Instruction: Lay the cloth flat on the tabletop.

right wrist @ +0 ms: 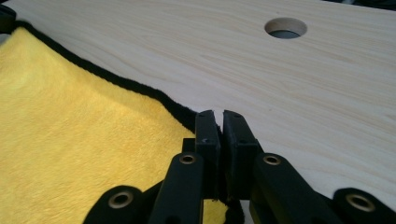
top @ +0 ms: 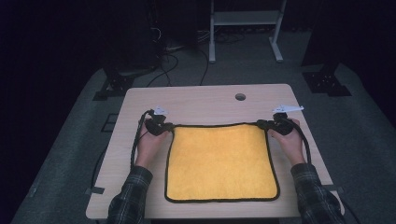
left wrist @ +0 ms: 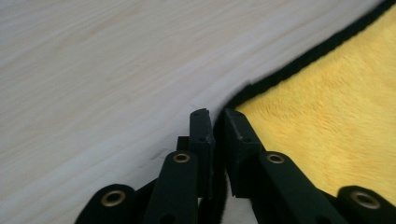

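Two grippers worked one yellow cloth (top: pixel 222 161), which lay flat on the wooden table (top: pixel 205 100), nearer its front edge than its back one, its black-bound border running all the way round. The left gripper (top: pixel 164 127) sat at the cloth's far left corner and the right gripper (top: pixel 265 124) at its far right corner, each held in a hand coming up from the table's front edge, plaid sleeves behind them.

In the left gripper view the left gripper (left wrist: pixel 215 114) had its jaws almost together – a thin slot between them, with the black hem of the cloth (left wrist: pixel 327 107) running down into that slot. The right gripper (right wrist: pixel 217 114) stood the same way in the right gripper view: jaws nearly closed, the dark edge of the cloth (right wrist: pixel 79 140) caught between them at the corner. Both corners looked pinched (whether the pads pressed hard, I could not tell).

Beyond the cloth's far edge, toward the table's back edge and right of its middle, was a round hole (top: pixel 240 97) in the tabletop – it also showed in the right gripper view, well apart from the jaws.
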